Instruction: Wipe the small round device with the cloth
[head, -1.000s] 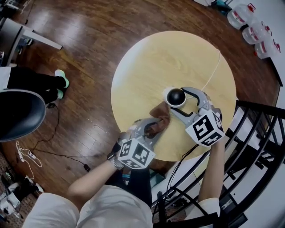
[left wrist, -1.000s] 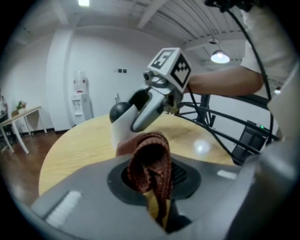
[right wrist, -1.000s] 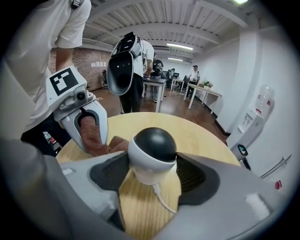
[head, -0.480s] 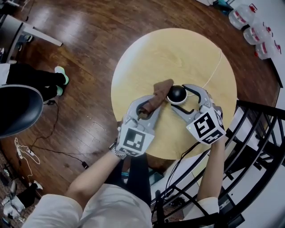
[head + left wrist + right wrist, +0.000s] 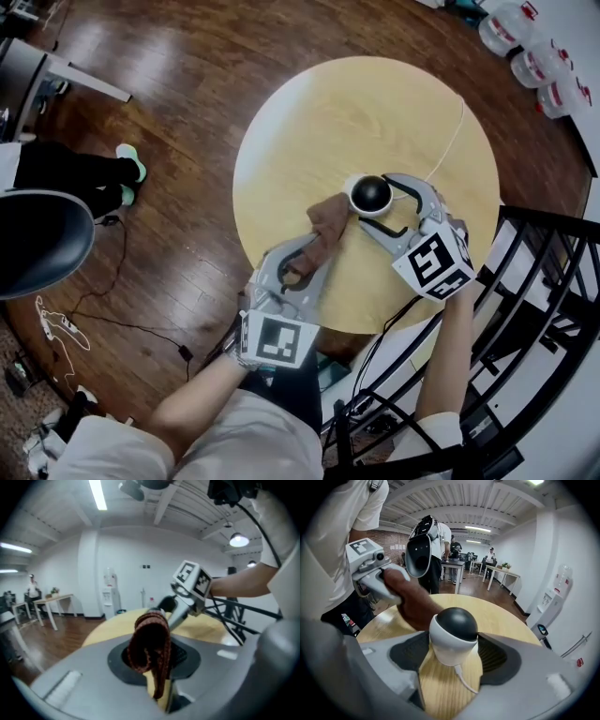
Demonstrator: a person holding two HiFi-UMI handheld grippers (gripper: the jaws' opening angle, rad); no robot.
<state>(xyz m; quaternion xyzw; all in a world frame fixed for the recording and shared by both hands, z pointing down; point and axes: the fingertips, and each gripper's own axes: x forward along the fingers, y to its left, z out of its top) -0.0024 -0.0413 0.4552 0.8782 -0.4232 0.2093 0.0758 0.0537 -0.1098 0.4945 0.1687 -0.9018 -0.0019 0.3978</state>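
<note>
Resting clamped between right gripper's [image 5: 451, 645] fingers [image 5: 499, 657], the device [image 5: 453, 626] touches left gripper's [image 5: 154, 658] clamped cloth [image 5: 150, 634].

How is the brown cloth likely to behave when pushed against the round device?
Probably floppy: the cloth folds over and droops where the left gripper pinches it. Likely light: that one pinch lifts it all. Its free end bunches against the device, so it should mould rather than shove.

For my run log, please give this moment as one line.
left gripper: shut on cloth | right gripper: shut on small round device | cloth: touching device side | device: on table
</note>
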